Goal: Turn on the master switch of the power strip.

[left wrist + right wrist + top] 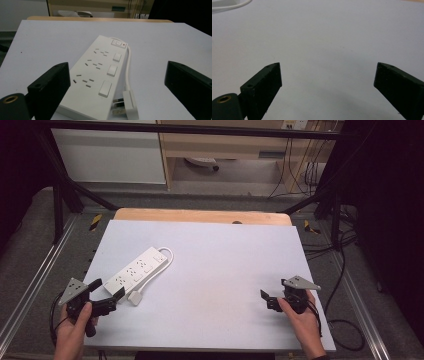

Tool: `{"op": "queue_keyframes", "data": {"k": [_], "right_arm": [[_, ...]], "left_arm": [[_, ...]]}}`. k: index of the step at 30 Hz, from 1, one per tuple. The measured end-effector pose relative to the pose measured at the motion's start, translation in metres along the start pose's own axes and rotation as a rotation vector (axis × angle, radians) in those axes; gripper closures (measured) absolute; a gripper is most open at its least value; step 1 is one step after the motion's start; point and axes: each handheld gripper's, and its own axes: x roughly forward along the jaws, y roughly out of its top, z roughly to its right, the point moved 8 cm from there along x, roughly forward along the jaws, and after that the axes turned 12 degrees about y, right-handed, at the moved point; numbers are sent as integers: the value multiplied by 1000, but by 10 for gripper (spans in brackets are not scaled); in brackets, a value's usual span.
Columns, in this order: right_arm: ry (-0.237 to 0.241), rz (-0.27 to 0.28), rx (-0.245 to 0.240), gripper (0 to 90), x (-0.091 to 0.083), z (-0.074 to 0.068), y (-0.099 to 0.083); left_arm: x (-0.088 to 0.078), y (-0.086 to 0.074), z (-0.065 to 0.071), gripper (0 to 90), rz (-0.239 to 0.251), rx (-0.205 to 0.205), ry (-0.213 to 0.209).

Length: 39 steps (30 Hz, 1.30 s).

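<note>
A white power strip (136,271) lies at an angle on the left part of the table (215,265), its cord (169,254) looping round the far end and running back down its side to the plug (135,297), which lies flat just beside the near end. The strip looks like a stiff, fairly light plastic bar with smooth, probably slippery faces; a hold across its narrow width near one end seems safest, clear of the rocker switches. The plug is small and hard, its pins sticking out toward the near side, so its body is the place to pinch; the cord is limp and would trail. The left gripper (111,296) sits low at the near left corner, angled toward the strip's near end, jaws wide apart and holding nothing; in the left gripper view the strip and plug lie just ahead between them. The right gripper (267,299) rests well apart at the near right, pointing left over bare table, jaws likewise spread and empty.
</note>
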Motion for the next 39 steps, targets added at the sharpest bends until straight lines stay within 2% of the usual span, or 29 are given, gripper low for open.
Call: {"op": "queue_keyframes", "data": {"k": [8, 13, 17, 20, 21, 27, 34, 39], "right_arm": [[6, 36, -13, 74, -2, -3, 3], [18, 35, 6, 61, -1, -5, 4], [26, 40, 20, 48, 0, -6, 5], [38, 53, 28, 44, -1, -7, 7], [43, 59, 27, 42, -2, -7, 7], [83, 69, 24, 38, -2, -14, 8], [88, 54, 1, 40, -2, -20, 7], [80, 60, 19, 41, -4, -17, 7]], "left_arm": [[-2, 2, 6, 63, 14, 23, -18], [0, 1, 9, 60, 7, 35, -28], [5, -1, 14, 60, -11, 29, -33], [6, 1, 15, 62, -13, 24, -15], [5, 2, 15, 64, -7, 25, -4], [8, 11, 24, 63, 0, 29, -14], [19, 22, 35, 66, 3, 49, -30], [27, 32, 43, 64, 17, 73, -52]]}}
